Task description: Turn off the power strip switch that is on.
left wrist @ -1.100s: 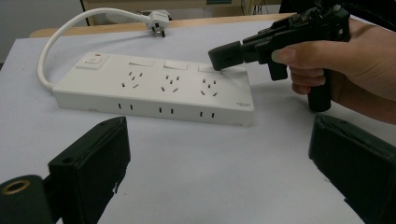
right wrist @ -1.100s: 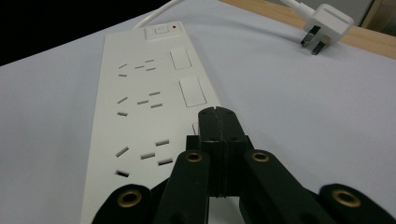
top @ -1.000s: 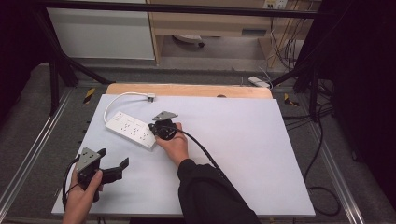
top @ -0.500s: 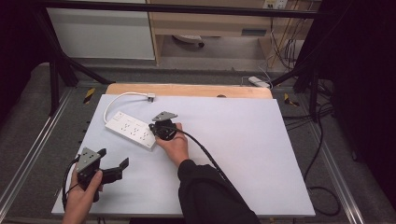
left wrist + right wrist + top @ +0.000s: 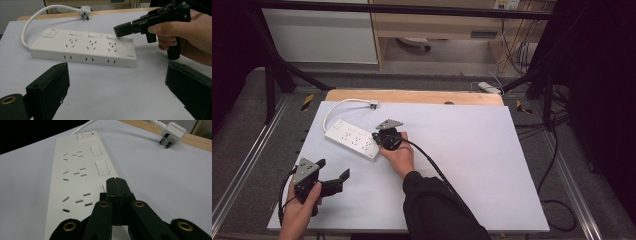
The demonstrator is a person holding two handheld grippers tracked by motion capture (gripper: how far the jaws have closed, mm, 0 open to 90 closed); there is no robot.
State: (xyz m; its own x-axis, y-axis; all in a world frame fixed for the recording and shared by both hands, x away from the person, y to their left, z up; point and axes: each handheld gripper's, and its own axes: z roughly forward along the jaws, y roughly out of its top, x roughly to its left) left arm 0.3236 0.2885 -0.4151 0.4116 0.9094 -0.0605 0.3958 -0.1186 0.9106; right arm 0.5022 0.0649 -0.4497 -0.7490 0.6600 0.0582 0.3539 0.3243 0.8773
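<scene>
currently, status by item:
power strip (image 5: 352,138): white, three socket groups, flat on the white surface (image 5: 472,150), towards its far left part. landmark for all entries below.
master switch (image 5: 86,136): at the cord end of the power strip, red indicator beside it.
socket switches (image 5: 99,158): one rocker beside each socket group, in a row along one long edge of the power strip.
cord (image 5: 30,25): white, leaves the power strip's switch end and loops away to the plug.
plug (image 5: 373,104): loose on the surface beyond the power strip, near the wooden edge (image 5: 422,96), apart from the strip.
right gripper (image 5: 380,139): fingers (image 5: 116,187) pressed together with nothing between them; joined tip set on the rocker at the end of the power strip away from the cord, as the left gripper view shows.
right hand (image 5: 399,155): just beside that end of the power strip, dark sleeve (image 5: 437,210) behind it.
left gripper (image 5: 333,176): fingers (image 5: 50,87) spread wide, holding nothing; well apart from the power strip, on its near side, aimed at its long side.
left hand (image 5: 302,205): at the near left corner of the surface.
</scene>
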